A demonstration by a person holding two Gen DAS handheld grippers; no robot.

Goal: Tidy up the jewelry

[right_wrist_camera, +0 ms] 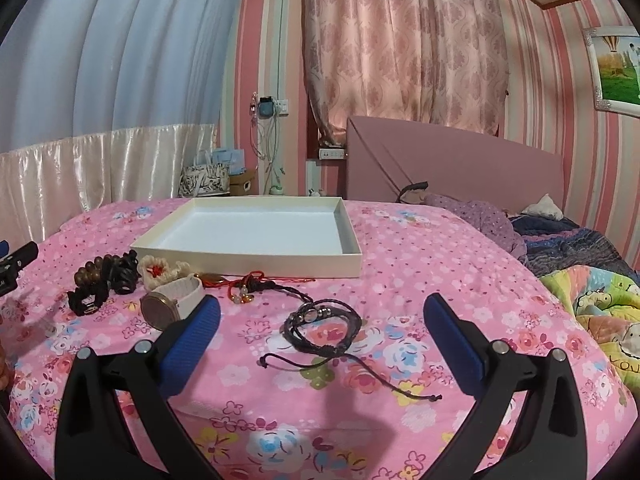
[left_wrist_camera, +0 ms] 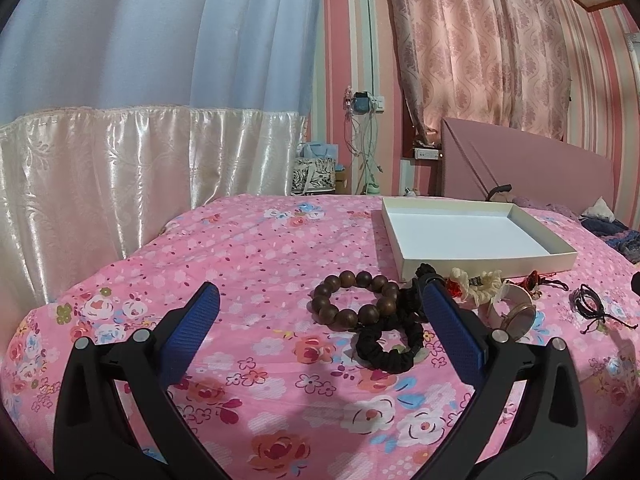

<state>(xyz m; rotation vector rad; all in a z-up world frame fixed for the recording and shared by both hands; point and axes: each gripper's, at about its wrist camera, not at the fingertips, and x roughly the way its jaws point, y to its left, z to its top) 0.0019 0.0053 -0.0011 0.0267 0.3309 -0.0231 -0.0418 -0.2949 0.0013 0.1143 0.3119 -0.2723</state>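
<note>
A shallow white box point(left_wrist_camera: 480, 260) point(right_wrist_camera: 256, 264) sits empty on the pink floral bedspread. In front of it lies jewelry: a brown wooden bead bracelet point(left_wrist_camera: 320, 304) point(right_wrist_camera: 86, 274), a black braided bracelet point(left_wrist_camera: 390, 354), a cream scrunchie point(left_wrist_camera: 482, 284) point(right_wrist_camera: 164, 272), a watch with a white band point(left_wrist_camera: 520, 314) point(right_wrist_camera: 168, 304), a red cord charm point(right_wrist_camera: 250, 284) and a black leather cord bracelet point(left_wrist_camera: 590, 304) point(right_wrist_camera: 320, 320). My left gripper point(left_wrist_camera: 320, 296) is open, just short of the bead bracelet. My right gripper point(right_wrist_camera: 322, 308) is open, with the cord bracelet between its fingers.
A pink headboard point(right_wrist_camera: 460, 168) and crumpled blankets point(right_wrist_camera: 568, 244) lie at the right. A satin curtain point(left_wrist_camera: 120, 168) hangs along the bed's left side. Bags and a small box point(right_wrist_camera: 216, 178) stand on the floor beyond the bed. The left gripper's body point(right_wrist_camera: 16, 264) shows at the right wrist view's left edge.
</note>
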